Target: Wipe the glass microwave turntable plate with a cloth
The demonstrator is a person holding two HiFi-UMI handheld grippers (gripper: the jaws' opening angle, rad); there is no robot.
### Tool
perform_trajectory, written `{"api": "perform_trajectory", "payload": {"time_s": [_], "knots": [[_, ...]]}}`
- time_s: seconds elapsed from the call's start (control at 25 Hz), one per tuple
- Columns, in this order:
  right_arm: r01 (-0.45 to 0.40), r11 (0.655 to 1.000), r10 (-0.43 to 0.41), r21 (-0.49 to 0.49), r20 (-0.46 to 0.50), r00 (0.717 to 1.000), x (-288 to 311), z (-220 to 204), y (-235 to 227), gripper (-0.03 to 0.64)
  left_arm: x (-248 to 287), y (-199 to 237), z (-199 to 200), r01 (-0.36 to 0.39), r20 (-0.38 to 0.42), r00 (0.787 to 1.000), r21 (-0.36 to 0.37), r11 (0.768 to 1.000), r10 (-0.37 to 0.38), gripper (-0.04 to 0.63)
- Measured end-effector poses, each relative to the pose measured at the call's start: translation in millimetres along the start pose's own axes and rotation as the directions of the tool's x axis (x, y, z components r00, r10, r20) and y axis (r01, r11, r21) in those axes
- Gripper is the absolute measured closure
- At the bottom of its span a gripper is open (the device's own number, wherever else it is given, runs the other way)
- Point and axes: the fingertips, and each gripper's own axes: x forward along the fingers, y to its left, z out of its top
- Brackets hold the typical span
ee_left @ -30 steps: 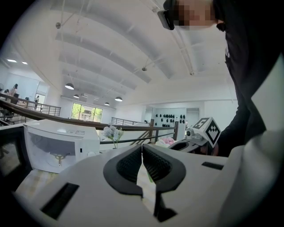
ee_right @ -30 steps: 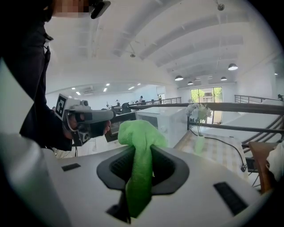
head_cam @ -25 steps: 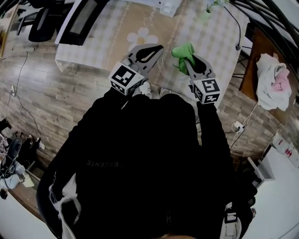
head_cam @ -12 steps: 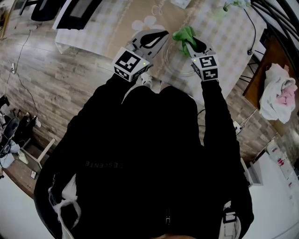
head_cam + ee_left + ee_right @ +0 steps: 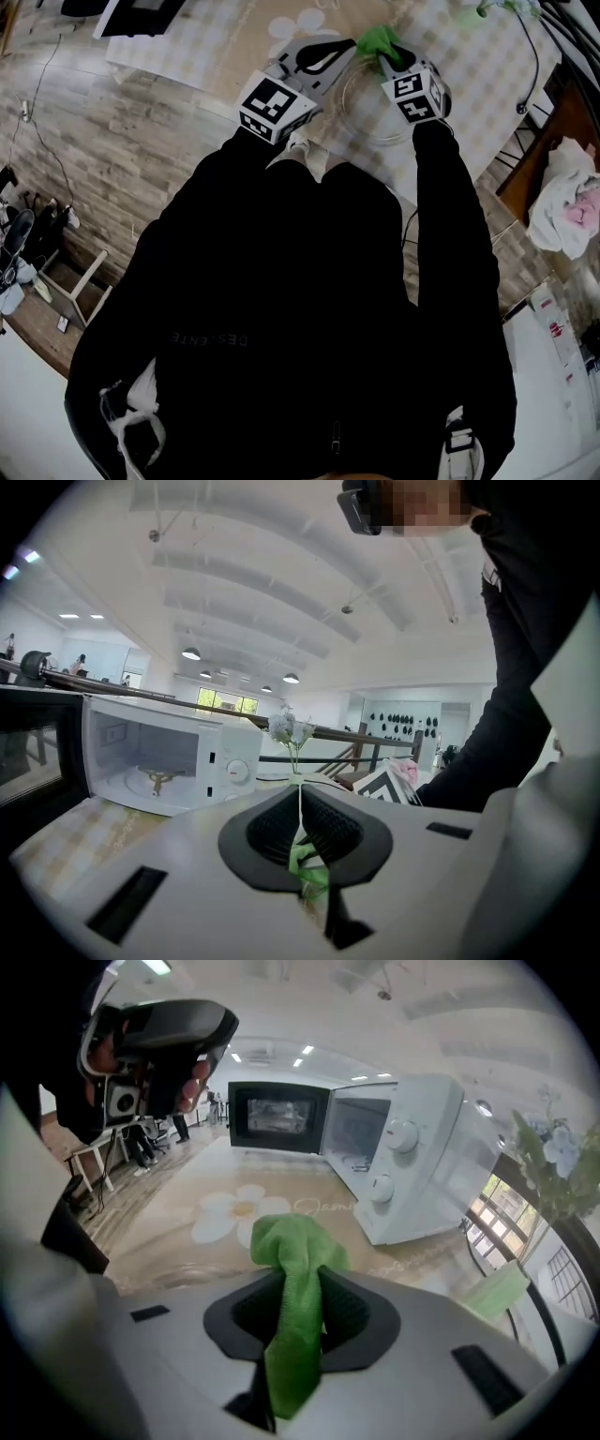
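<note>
Only the head view shows the round clear glass turntable plate (image 5: 361, 117) whole, between the two tools. The gripper views add a white microwave (image 5: 403, 1157) standing open. The left gripper (image 5: 300, 808) has its jaws pinched together on the plate's edge. The right gripper (image 5: 296, 1283) clamps a bunched green cloth (image 5: 292, 1241) at the plate's far rim.

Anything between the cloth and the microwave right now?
No: the right gripper view shows only bare daisy-print tablecloth running from the green cloth to the open microwave.
</note>
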Motion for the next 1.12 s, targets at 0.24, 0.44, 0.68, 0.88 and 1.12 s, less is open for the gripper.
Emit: {"api": "perform_trajectory", "payload": {"time_s": [0.24, 0.44, 0.68, 0.88, 1.12], "knots": [[-0.01, 0.994, -0.001, -0.106, -0.1, 0.995, 31, -29, 16, 0.517, -1, 5, -14, -0.035, -0.01, 0.999, -0.027, 0.999, 0.034, 0.574], [0.007, 0.994, -0.017, -0.108, -0.086, 0.996, 32, -30, 24, 0.52, -9, 4, -23, -0.036, -0.022, 0.999, -0.031, 0.999, 0.036, 0.574], [-0.047, 0.994, 0.038, -0.099, -0.095, 0.995, 27, -33, 56, 0.518, -19, 0, -29, -0.026, -0.032, 0.999, -0.032, 0.999, 0.025, 0.574], [-0.094, 0.988, 0.081, -0.122, -0.11, 0.991, 24, -30, 89, 0.517, -25, -5, -28, -0.007, -0.031, 1.0, -0.026, 1.0, 0.006, 0.574], [-0.147, 0.982, 0.132, -0.115, -0.128, 0.983, 18, -29, 127, 0.517, -36, -13, -32, 0.02, -0.037, 0.999, -0.024, 1.0, -0.021, 0.574]]}}
